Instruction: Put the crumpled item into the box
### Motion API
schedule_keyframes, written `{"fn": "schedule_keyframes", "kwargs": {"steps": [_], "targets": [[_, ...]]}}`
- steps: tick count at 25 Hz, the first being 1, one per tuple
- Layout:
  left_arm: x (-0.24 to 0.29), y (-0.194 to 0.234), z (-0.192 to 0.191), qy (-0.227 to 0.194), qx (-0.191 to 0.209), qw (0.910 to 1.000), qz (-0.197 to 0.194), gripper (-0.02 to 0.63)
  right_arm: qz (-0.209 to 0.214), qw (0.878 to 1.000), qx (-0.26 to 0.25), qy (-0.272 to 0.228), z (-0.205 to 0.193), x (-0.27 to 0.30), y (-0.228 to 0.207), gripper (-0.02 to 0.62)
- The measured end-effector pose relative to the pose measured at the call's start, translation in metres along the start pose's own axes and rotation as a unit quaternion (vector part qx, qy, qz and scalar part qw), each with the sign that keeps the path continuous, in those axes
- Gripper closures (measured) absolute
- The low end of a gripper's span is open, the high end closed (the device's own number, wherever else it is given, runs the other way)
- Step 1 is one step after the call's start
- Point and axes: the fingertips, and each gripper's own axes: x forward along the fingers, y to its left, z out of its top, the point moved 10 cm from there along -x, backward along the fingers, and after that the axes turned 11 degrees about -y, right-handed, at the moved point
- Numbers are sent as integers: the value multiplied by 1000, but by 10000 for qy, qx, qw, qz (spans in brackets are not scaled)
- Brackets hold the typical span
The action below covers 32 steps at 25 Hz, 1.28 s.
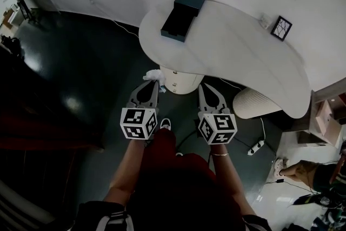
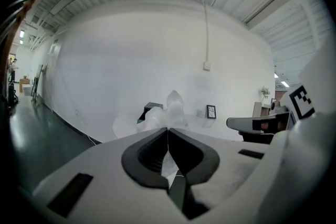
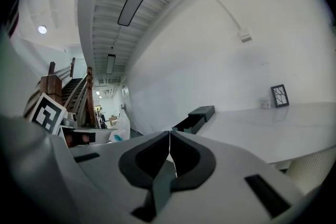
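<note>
The crumpled item (image 1: pixel 153 74) is a wad of white, partly clear wrap, and my left gripper (image 1: pixel 155 83) is shut on it just off the near edge of the white table (image 1: pixel 243 57). In the left gripper view the wad (image 2: pixel 170 108) bulges above the closed jaws of the left gripper (image 2: pixel 168 129). The box (image 1: pixel 185 11) is dark, with its drawer slid open, and lies at the table's far left end; it also shows in both gripper views (image 2: pixel 149 109) (image 3: pixel 196 116). My right gripper (image 1: pixel 201 87) (image 3: pixel 169 132) is shut on nothing, level with the left one.
A small framed picture (image 1: pixel 281 28) stands at the table's far right edge. The table's round pedestal (image 1: pixel 183 81) is just beyond both grippers. A white ribbed seat (image 1: pixel 257 101), a power strip (image 1: pixel 255 147) and a person's foot (image 1: pixel 281 167) are on the floor at right.
</note>
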Motion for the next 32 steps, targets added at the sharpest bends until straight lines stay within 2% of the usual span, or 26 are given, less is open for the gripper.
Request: {"fn": "schedule_keyframes", "kwargs": {"steps": [15, 32], "targets": [[92, 65, 15, 95, -24, 9996, -282, 578, -274, 9996, 31, 95, 3, 108, -8, 580], [150, 99, 19, 244, 27, 9972, -708, 578, -744, 9970, 90, 186, 0, 160, -16, 580]]}}
